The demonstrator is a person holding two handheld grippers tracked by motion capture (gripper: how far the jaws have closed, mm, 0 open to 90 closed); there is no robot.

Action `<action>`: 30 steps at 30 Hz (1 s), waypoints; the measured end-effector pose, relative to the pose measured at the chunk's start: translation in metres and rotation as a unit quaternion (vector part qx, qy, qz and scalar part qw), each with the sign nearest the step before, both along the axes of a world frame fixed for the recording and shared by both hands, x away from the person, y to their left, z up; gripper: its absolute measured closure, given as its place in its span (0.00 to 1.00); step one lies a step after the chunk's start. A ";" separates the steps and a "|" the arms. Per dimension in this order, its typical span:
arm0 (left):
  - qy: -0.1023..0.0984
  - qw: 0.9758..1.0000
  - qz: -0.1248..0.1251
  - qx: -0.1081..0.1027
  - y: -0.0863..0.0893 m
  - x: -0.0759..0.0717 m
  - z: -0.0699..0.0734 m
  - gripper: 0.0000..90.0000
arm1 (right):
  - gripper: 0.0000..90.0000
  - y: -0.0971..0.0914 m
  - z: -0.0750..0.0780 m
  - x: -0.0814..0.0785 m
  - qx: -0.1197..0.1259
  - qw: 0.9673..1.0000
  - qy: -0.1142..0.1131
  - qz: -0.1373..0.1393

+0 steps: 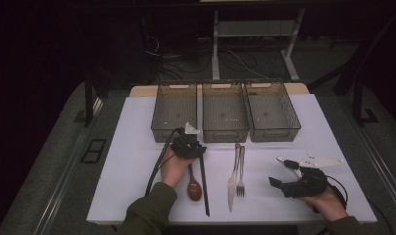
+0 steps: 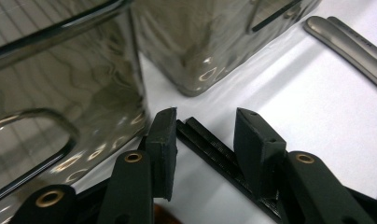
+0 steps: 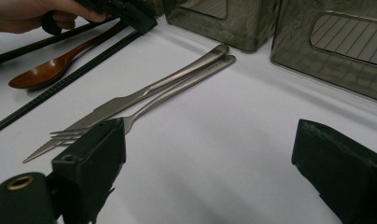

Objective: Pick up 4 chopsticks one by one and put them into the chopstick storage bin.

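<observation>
A pair of black chopsticks (image 1: pixel 204 183) lies on the white mat (image 1: pixel 132 161), next to a brown wooden spoon (image 1: pixel 193 186). My left gripper (image 1: pixel 188 147) sits low over the chopsticks' far end. In the left gripper view the chopsticks (image 2: pixel 214 151) run slantwise between its jaws, my left gripper (image 2: pixel 205 119) open with a gap beside the pads. A steel knife (image 1: pixel 233 181) and fork (image 1: pixel 241 178) lie side by side mid-mat. My right gripper (image 1: pixel 279 171) rests at the right, open wide (image 3: pixel 207 144) with bare mat between its jaws, and faces the fork (image 3: pixel 177 91) and knife (image 3: pixel 130 100).
Three translucent grey bins stand in a row at the mat's far edge: left (image 1: pixel 172 133), middle (image 1: pixel 224 133), right (image 1: pixel 274 132). The left bin's corner (image 2: pixel 60 93) is very close to my left jaw. Bare mat lies between the fork and my right gripper.
</observation>
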State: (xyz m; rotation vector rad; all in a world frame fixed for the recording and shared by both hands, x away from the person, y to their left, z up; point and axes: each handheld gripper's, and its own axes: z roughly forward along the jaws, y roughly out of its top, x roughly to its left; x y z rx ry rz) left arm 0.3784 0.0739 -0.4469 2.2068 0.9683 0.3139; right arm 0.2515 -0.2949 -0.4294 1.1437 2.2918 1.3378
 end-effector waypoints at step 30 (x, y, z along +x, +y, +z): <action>-0.001 0.999 -0.046 -0.001 -0.037 -0.003 0.000 0.71 | 0.11 -0.001 0.000 0.000 0.003 1.000 0.002 0.001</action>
